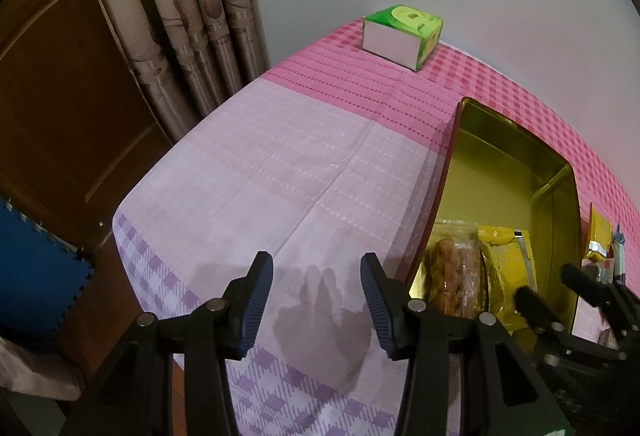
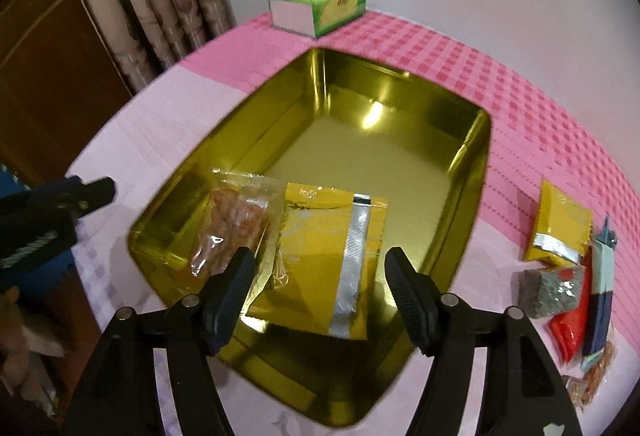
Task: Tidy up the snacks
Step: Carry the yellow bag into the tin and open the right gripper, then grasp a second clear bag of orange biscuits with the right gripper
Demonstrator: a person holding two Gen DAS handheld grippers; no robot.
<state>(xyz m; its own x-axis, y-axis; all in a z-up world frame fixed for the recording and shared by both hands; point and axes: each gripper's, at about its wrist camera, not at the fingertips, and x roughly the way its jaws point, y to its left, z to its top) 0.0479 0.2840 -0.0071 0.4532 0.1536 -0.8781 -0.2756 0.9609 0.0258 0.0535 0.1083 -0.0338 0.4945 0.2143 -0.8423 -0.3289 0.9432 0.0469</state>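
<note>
Snack sorting, mid-sequence. Gold tin (image 2: 476, 155) on pink checked cloth (image 1: 280, 163); clear packet of orange snacks (image 2: 232, 224) and yellow foil packet (image 2: 320, 256) already lying side by side at near end of tin. Right gripper (image 2: 320, 272) spread wide, empty, poised above yellow foil packet. Left gripper (image 1: 316, 300) likewise spread, empty, over bare cloth left of tin. Loose snack pile (image 2: 568, 276) well right of tin, unsorted. Likely next: right gripper across to pile, closing on one packet.
</note>
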